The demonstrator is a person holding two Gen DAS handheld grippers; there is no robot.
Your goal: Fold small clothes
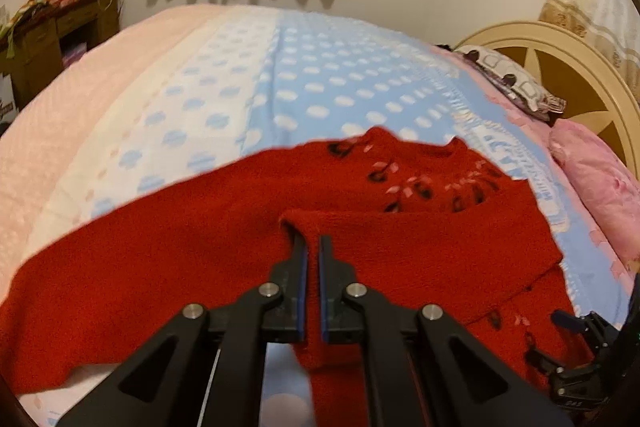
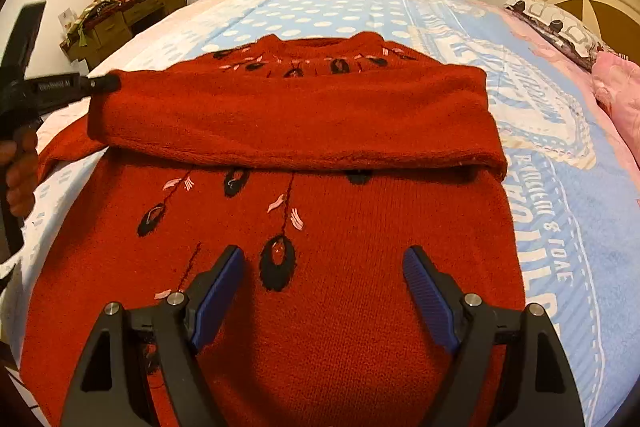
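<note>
Sleeve (image 2: 288,115) lies folded crosswise over the sweater (image 2: 320,267) on the bed (image 2: 540,167), your left gripper (image 1: 313,247) pinching its cuff, your right gripper (image 2: 324,267) wide and empty above the hem.

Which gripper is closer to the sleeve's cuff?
Left. The left gripper is shut on the cuff of the sleeve. The right gripper hovers open over the sweater's lower body, away from it.
</note>
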